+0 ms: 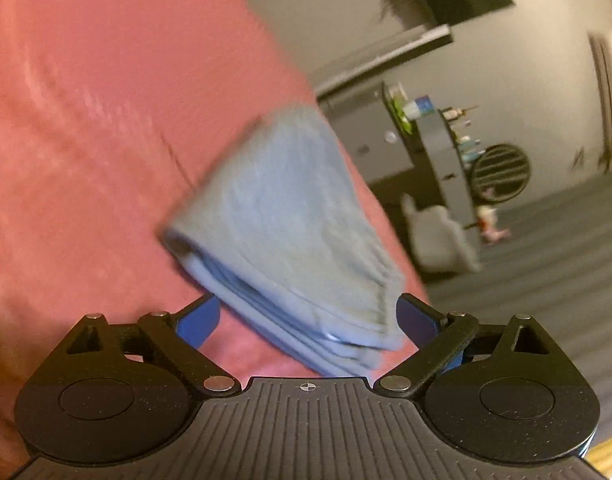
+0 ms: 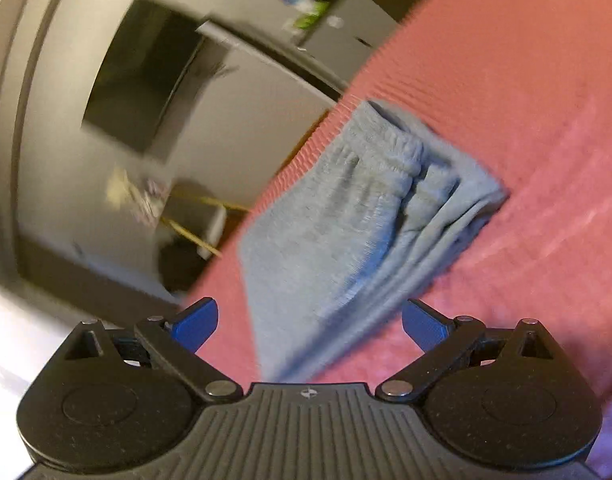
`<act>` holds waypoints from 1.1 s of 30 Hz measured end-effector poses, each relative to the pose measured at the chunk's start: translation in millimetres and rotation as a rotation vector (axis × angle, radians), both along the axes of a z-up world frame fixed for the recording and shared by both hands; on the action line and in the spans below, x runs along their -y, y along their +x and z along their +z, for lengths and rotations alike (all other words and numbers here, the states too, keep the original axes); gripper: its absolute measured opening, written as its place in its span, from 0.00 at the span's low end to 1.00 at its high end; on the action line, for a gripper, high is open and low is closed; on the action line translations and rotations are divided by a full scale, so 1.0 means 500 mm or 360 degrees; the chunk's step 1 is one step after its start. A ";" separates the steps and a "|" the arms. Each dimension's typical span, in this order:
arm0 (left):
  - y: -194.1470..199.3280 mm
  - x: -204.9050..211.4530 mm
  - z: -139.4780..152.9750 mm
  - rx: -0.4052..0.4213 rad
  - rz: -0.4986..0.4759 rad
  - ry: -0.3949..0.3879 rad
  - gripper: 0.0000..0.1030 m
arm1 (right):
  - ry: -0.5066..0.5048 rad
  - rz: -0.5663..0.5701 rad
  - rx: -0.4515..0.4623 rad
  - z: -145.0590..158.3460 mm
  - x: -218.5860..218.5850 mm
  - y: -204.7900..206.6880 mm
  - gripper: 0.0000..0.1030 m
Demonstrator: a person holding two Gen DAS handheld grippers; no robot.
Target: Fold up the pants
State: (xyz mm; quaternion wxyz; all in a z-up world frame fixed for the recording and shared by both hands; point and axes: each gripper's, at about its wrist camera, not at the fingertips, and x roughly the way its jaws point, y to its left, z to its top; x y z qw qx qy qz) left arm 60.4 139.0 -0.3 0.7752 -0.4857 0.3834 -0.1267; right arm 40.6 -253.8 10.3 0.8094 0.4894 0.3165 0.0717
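Observation:
Grey-blue pants (image 1: 289,232) lie folded into a thick stack on a pink bedspread (image 1: 85,120), close to its edge. In the left wrist view the stacked fold edges face me. My left gripper (image 1: 309,320) is open, its blue fingers (image 1: 197,322) wide apart just short of the stack's near corner, pressing on nothing. In the right wrist view the same pants (image 2: 346,232) show their gathered waistband at the top. My right gripper (image 2: 310,322) is open too, fingers spread on either side of the bundle's near end and not touching it. Both views are tilted and blurred.
Beyond the bedspread's edge (image 2: 306,148) the floor drops away. A grey striped carpet (image 1: 546,272), a dark shelf unit (image 1: 434,152) with small items, a round dark fan (image 1: 500,172) and a dark wall screen (image 2: 145,76) stand in the room.

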 end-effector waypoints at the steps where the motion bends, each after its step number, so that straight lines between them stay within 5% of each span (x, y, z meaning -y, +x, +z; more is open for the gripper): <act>1: 0.014 -0.001 -0.026 -0.0031 -0.0019 -0.0070 0.95 | 0.0080 -0.0029 -0.0027 -0.015 0.006 0.017 0.96; 5: 0.055 -0.013 -0.128 -0.0169 0.0026 -0.0028 0.94 | 0.0264 0.0014 -0.0194 -0.098 0.015 0.095 0.96; 8: 0.083 -0.032 -0.138 -0.0080 0.0078 -0.0088 0.94 | 0.0143 0.0126 -0.0246 -0.136 0.021 0.156 0.91; 13: 0.090 -0.054 -0.115 0.0030 0.0262 0.0328 0.89 | 0.0051 -0.0007 -0.0235 -0.143 0.109 0.186 0.62; 17: 0.085 -0.036 -0.098 0.0039 0.0301 0.0479 0.93 | 0.0148 -0.0060 -0.0204 -0.174 0.163 0.152 0.57; 20: 0.079 0.015 -0.064 0.0048 0.0208 0.0842 0.93 | -0.0184 -0.0008 -0.0197 -0.129 0.131 0.132 0.64; 22: 0.074 0.044 -0.037 0.0019 0.0151 0.1073 0.96 | -0.0541 0.0032 -0.0213 -0.092 0.087 0.121 0.96; 25: 0.044 0.066 -0.005 0.0014 0.0067 0.1277 0.97 | -0.1064 0.0186 -0.0192 -0.069 0.007 0.088 0.96; 33: -0.075 0.159 0.032 0.0178 -0.0241 0.1640 0.97 | -0.1394 0.0495 0.0033 -0.033 -0.123 0.009 0.96</act>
